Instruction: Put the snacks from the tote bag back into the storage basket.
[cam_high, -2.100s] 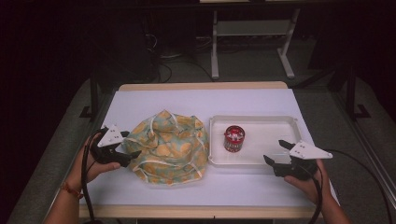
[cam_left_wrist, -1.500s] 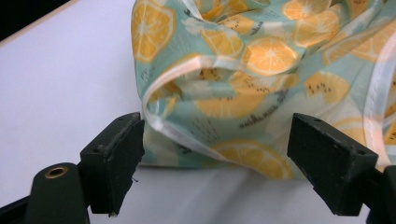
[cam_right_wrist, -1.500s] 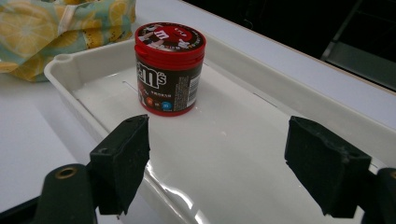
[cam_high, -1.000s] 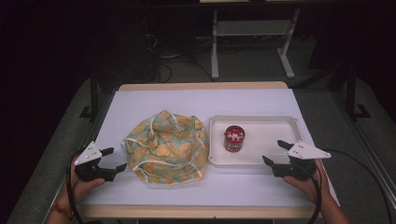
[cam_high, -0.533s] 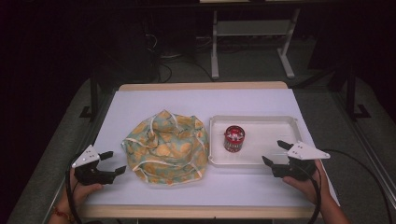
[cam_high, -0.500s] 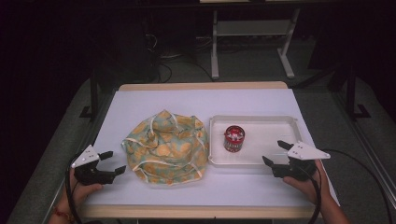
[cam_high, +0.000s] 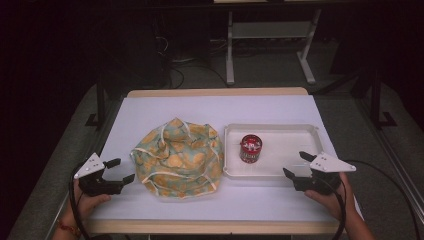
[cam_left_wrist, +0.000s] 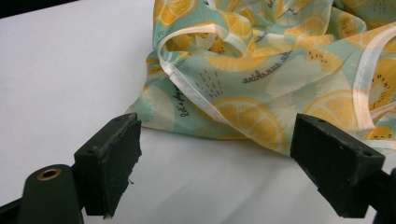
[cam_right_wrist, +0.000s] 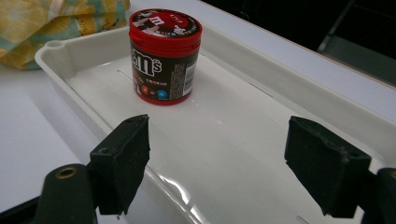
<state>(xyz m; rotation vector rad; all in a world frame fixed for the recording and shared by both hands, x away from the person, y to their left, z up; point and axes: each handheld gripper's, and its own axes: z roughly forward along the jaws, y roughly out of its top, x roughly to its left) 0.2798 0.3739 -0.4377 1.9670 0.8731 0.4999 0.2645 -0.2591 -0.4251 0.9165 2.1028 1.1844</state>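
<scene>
Where it stands upright, the candy tub (cam_high: 250, 147) occupies the tray (cam_high: 295, 167).

left claw (cam_high: 120, 171): black, grey three-cornered plate, black cable | right claw (cam_high: 296, 165): same | left wrist: bracelet (cam_high: 69, 227)

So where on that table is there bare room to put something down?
Bare tabletop runs behind the lemon-print cloth and the white tray. Most of the tray floor right of the red candy tub is free. It is crowded where cloth meets tray.
</scene>
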